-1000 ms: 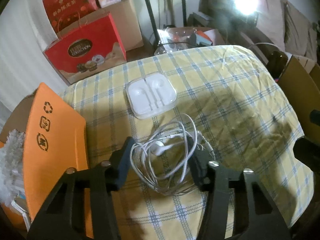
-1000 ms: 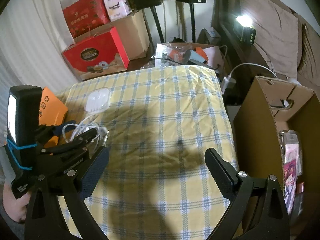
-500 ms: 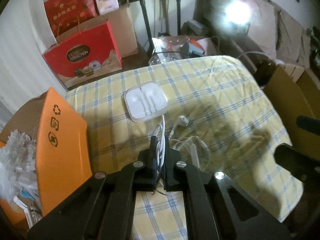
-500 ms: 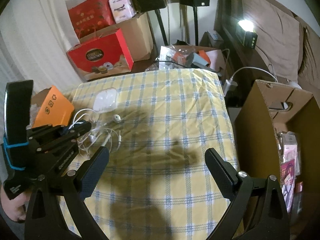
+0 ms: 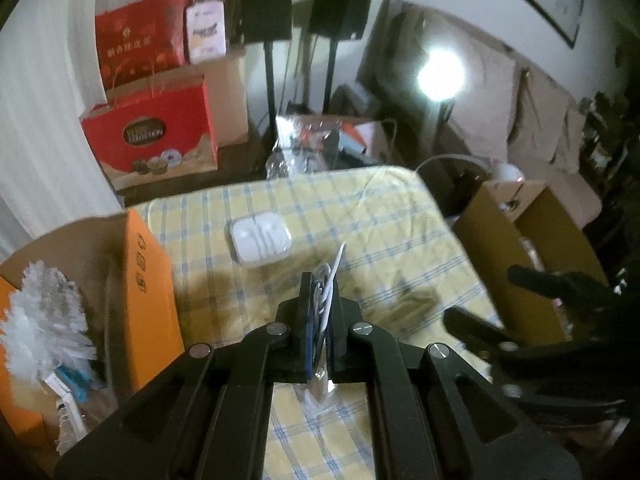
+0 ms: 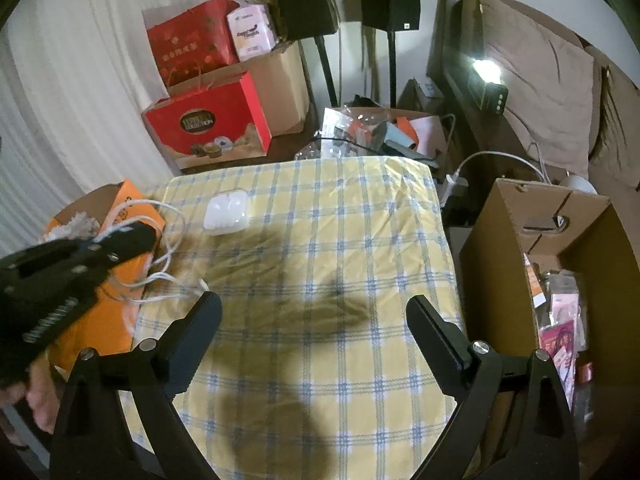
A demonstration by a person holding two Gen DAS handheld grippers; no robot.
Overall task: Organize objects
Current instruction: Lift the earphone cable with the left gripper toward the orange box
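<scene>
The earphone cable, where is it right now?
The earphone cable is pinched in the shut left tool, lifted over the table's left edge beside the orange box, loops dangling, short of the white earphone case.

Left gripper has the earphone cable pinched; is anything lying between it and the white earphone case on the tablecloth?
Nothing visible: only bare tablecloth lies between the left gripper, shut on the earphone cable, and the white case.

White walls, bright lamp, checked tablecloth.
</scene>
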